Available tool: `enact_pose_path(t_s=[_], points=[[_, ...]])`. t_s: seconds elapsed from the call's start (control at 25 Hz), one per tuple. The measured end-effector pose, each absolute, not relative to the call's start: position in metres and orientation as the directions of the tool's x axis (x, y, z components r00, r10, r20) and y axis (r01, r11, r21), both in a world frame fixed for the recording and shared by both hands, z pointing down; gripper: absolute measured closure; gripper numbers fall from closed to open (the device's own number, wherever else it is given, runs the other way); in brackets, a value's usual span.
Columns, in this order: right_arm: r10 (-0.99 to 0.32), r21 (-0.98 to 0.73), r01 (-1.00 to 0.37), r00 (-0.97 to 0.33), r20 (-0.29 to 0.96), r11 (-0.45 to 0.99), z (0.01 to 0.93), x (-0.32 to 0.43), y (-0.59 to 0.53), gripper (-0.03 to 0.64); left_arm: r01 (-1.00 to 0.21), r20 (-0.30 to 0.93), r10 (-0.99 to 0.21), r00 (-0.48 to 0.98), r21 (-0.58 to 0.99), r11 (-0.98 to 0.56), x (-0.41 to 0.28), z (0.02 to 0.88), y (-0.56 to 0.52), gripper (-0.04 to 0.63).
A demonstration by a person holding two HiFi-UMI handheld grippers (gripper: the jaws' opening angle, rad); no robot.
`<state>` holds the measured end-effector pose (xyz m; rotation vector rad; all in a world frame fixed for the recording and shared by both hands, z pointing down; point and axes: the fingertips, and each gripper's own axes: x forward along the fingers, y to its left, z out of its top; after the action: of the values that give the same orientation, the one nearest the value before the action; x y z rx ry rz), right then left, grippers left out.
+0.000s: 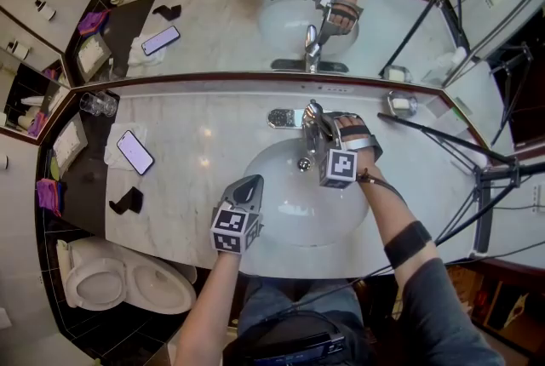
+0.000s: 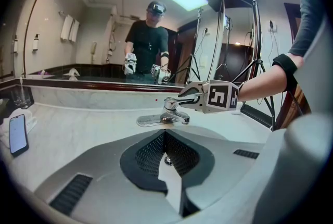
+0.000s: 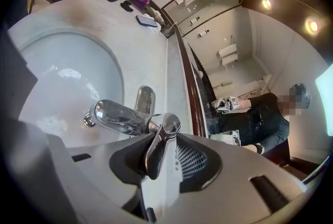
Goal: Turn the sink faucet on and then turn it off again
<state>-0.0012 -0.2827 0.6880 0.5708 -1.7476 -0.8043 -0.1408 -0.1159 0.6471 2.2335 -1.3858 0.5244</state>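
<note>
The faucet (image 1: pixel 312 124) stands at the back edge of the sink basin (image 1: pixel 277 215), about midway along it, with its spout (image 3: pixel 112 116) reaching out over the bowl. Our right gripper (image 2: pixel 190 98) meets it from the basin's right side, jaws roughly half open and astride the lever (image 3: pixel 158 147). The lever sits close against one pad, but a pale gap shows beside the other, so we judge the grip not yet closed. The lever's long axis runs along the jaws' own line, free end toward the gripper, so the pads face its two sides. We think the coming lift depends on that alignment. Our left gripper (image 1: pixel 249 188) hangs above the basin's near rim, well apart from the faucet though pointed at it. Its jaws are drawn together at the tips with nothing between them. The right is plainly the nearer hand. No stream shows at the spout, so we take turning the water on as the step in hand.
</note>
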Motion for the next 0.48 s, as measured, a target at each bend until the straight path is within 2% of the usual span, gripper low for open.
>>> enact_pose_path(t_s=[0.48], points=[[-0.604, 0.645, 0.048, -0.305, 0.737, 0.763, 0.68, -0.011, -0.284, 0.48, -0.903, 0.527, -0.737, 0.424, 0.182, -0.389, -0.14, 0.638, -0.127, 0.607]])
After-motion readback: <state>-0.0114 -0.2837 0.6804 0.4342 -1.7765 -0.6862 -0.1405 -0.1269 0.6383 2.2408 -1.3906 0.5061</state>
